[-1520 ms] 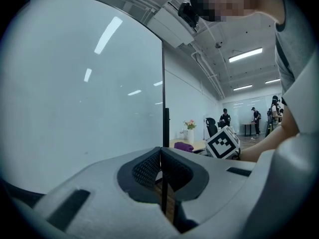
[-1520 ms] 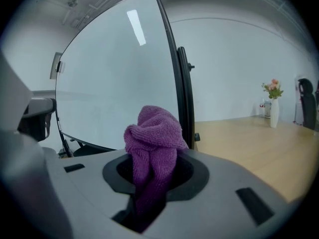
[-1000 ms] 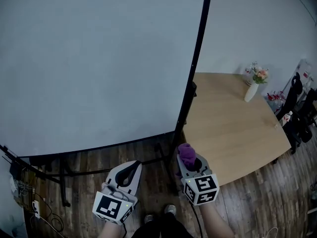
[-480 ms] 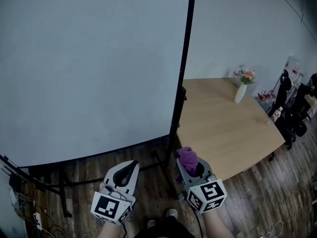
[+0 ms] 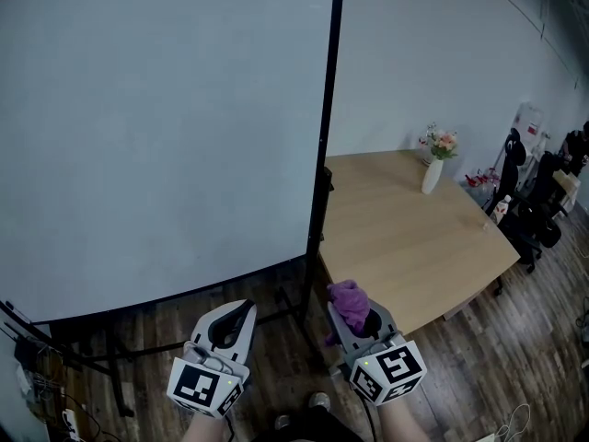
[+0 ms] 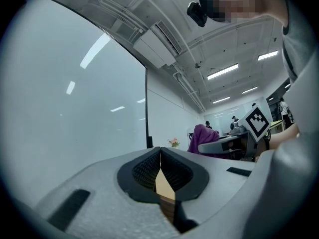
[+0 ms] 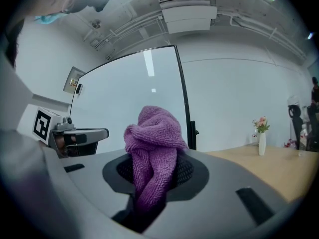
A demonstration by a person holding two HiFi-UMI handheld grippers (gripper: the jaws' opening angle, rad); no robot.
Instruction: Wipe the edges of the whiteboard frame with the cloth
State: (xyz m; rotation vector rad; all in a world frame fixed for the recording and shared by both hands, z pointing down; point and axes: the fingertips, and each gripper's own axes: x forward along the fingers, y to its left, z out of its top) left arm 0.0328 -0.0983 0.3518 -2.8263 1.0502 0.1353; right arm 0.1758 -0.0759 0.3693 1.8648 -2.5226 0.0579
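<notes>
A large whiteboard (image 5: 156,127) with a thin black frame (image 5: 324,118) fills the left of the head view; its right edge runs down to a stand near the floor. My right gripper (image 5: 350,304) is shut on a bunched purple cloth (image 5: 348,300) (image 7: 152,143), held low, just below and right of the frame's lower right corner and apart from it. My left gripper (image 5: 237,319) hangs beside it under the board's bottom edge, shut with nothing between its jaws. In the left gripper view (image 6: 160,169) the jaws meet, and the cloth (image 6: 202,136) shows to the right.
A light wooden table (image 5: 414,238) stands right of the board, with a white vase of flowers (image 5: 433,166) at its far side. Dark chairs and bags (image 5: 529,205) crowd the far right. The board's stand legs (image 5: 120,357) and cables (image 5: 46,412) lie on the wooden floor at the left.
The view has shifted, so the frame's right edge and the table sit further left. Both grippers stay low and close together, the right one still shut on the cloth.
</notes>
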